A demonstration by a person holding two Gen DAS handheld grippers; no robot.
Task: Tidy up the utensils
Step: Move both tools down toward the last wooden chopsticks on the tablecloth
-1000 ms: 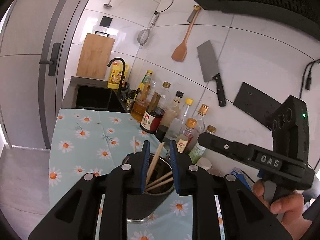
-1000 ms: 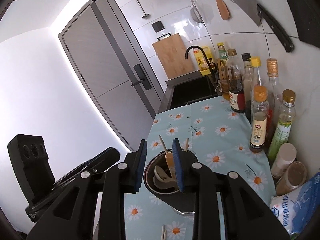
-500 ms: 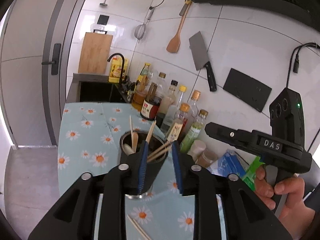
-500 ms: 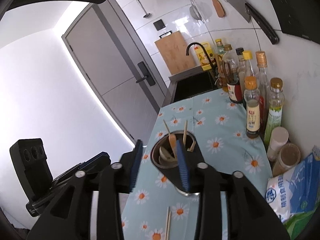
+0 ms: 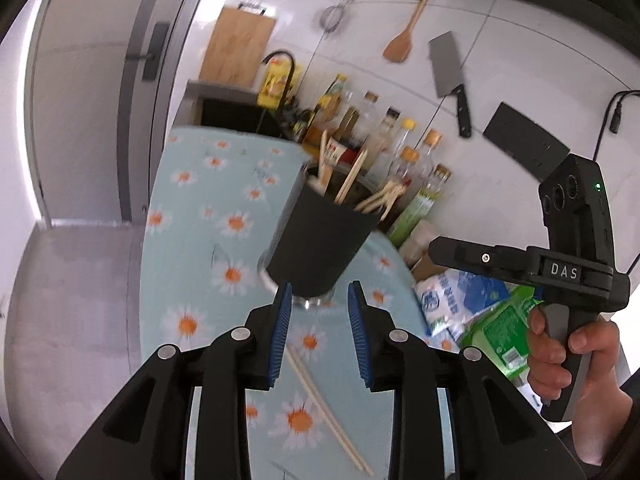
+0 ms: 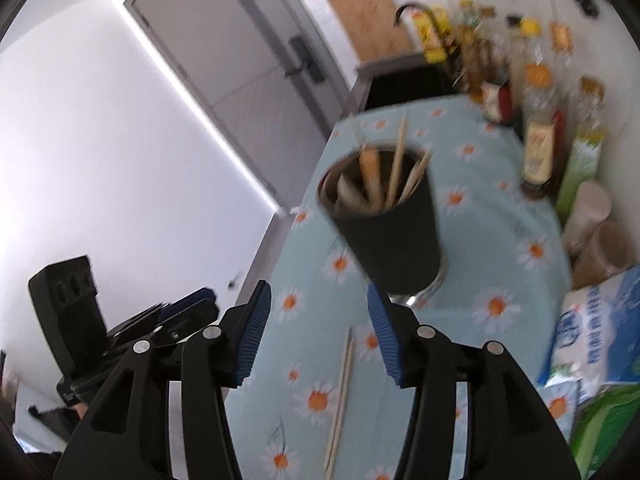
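We hold a two-finger gripper in each hand, both angled downward. Our left gripper [image 5: 318,300] has its blue-padded jaws parted a little, with nothing pressed between them. Our right gripper [image 6: 318,300] is opening, its jaws wider apart than the left's and also gripping nothing. In the left wrist view our right hand [image 5: 568,360] wraps its fingers round the right tool's grey handle, the tool lying off to the side.
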